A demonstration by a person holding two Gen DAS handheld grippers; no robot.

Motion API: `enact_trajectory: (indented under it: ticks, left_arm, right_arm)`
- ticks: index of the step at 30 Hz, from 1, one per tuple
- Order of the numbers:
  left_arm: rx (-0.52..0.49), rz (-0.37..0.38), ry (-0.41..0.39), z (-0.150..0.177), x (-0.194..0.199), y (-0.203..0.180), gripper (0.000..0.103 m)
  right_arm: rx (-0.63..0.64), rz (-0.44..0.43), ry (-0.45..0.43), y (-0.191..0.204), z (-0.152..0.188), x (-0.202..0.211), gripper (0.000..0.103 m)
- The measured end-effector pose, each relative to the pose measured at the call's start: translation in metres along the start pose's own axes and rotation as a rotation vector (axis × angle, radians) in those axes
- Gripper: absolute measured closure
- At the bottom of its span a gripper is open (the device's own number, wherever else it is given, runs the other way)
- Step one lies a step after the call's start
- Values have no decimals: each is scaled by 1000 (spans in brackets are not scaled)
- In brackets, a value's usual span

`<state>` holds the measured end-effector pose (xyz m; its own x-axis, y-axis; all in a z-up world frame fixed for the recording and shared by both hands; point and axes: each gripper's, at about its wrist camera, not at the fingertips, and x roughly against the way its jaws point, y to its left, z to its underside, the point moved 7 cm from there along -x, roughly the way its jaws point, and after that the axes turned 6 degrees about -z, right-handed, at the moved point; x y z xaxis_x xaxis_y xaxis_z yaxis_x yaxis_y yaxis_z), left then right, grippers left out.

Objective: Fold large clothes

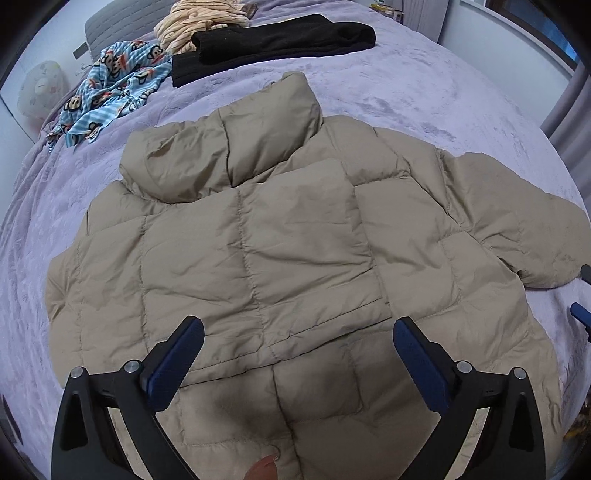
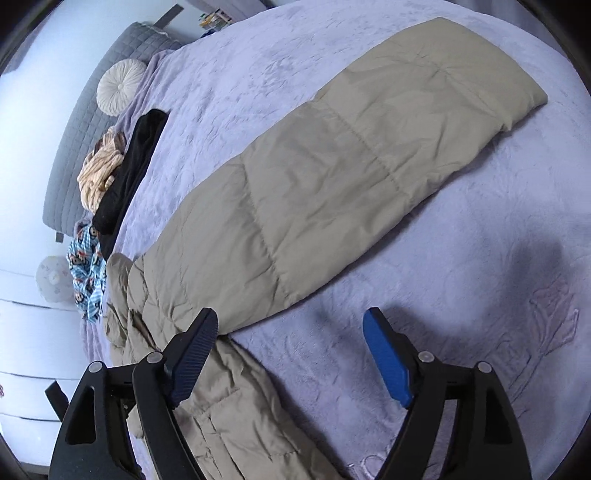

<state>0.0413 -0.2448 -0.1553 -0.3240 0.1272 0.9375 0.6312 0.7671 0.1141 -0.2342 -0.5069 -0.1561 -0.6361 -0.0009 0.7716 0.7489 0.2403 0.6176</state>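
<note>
A beige quilted puffer jacket [image 1: 280, 236] lies spread on the lilac bedspread [image 1: 424, 92], collar toward the far side. One sleeve is folded across its body; the other sleeve [image 2: 362, 155] stretches out flat over the bed. My left gripper [image 1: 298, 334] hovers open above the jacket's lower part, with nothing between its blue pads. My right gripper [image 2: 290, 326] is open too, over the bedspread [image 2: 480, 295] just beside the jacket's edge near the sleeve's underarm, holding nothing. Two tips of the right gripper [image 1: 583, 291] peek in at the right edge of the left wrist view.
At the far side of the bed lie a folded black garment [image 1: 273, 44], a cream striped one [image 1: 192, 26] and a blue cartoon-print one [image 1: 114, 85]. A grey headboard [image 2: 81, 155] with a round white cushion [image 2: 120, 86] stands at the bed's end.
</note>
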Motion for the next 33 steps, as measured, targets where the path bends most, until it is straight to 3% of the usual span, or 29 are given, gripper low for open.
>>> enact_trajectory:
  ticks: [3, 7, 10, 13, 25, 26, 27, 28, 30, 33]
  left_arm:
    - [8, 6, 13, -4, -3, -7, 0]
    - [16, 9, 42, -6, -11, -15, 0]
    - [-7, 18, 69, -4, -16, -25, 0]
    - [-23, 6, 64, -5, -15, -32, 0]
    - [21, -35, 55, -12, -6, -29, 0]
    - [29, -42, 54, -12, -5, -26, 0]
    - [35, -48, 52, -11, -4, -23, 0]
    - [40, -57, 51, -10, -3, -20, 0]
    - [47, -82, 50, -10, -2, -14, 0]
    - [49, -121, 45, -8, 0, -3, 0]
  right_arm:
    - [-53, -25, -41, -17, -16, 7, 0]
    - [-141, -84, -99, -37, -36, 15, 0]
    - [-193, -144, -84, -47, -48, 15, 0]
    - [-251, -198, -72, -54, -58, 11, 0]
    - [-544, -479, -171, -71, -105, -9, 2]
    - [-579, -499, -174, -71, -107, -10, 5]
    - [-610, -511, -169, -73, -108, -13, 23]
    - [-633, -521, -156, -73, -109, -16, 56]
    - [-665, -548, -136, -73, -109, -22, 90]
    - [-604, -546, -154, -56, -114, -16, 94]
